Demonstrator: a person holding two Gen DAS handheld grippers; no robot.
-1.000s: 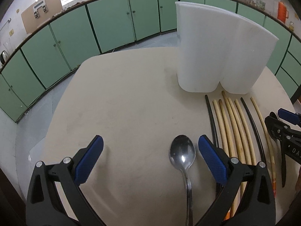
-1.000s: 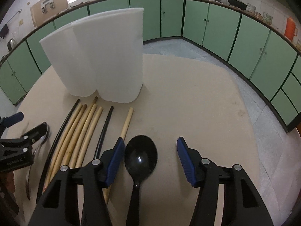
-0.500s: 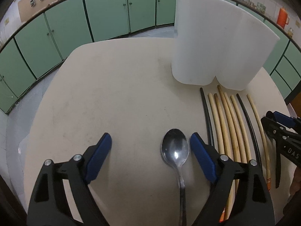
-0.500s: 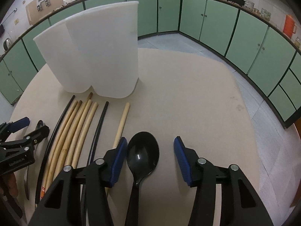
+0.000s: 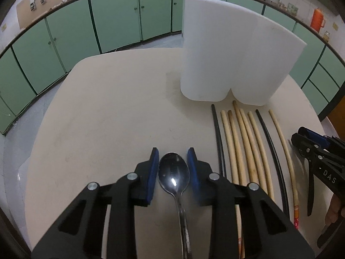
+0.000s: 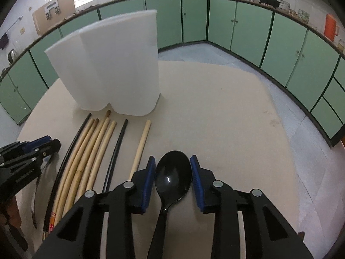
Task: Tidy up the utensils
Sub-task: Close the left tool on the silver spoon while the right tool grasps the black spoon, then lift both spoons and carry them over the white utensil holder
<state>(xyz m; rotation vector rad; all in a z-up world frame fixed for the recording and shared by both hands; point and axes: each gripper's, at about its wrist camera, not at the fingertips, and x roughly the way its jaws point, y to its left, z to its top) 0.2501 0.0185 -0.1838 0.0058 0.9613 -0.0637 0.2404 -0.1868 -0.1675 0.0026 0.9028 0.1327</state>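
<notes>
A metal spoon [image 5: 174, 176] lies on the beige table, and my left gripper [image 5: 173, 170] is shut on its bowl. A black plastic spoon [image 6: 173, 176] lies on the table too, and my right gripper [image 6: 173, 173] is shut on its bowl. A white two-lobed utensil holder [image 5: 232, 62] stands upright at the back; it also shows in the right wrist view [image 6: 112, 64]. Several bamboo and black chopsticks [image 5: 248, 146] lie in a row between the two grippers, in front of the holder, and show in the right wrist view [image 6: 94, 149].
The round beige table [image 5: 112, 112] is ringed by green cabinets [image 5: 116, 19]. The right gripper shows at the right edge of the left wrist view [image 5: 319, 157]; the left gripper shows at the left edge of the right wrist view [image 6: 25, 157].
Both grippers have closed from wide open onto the bowls of their spoons. The left gripper shifted so the metal spoon sits centred between its fingers.
</notes>
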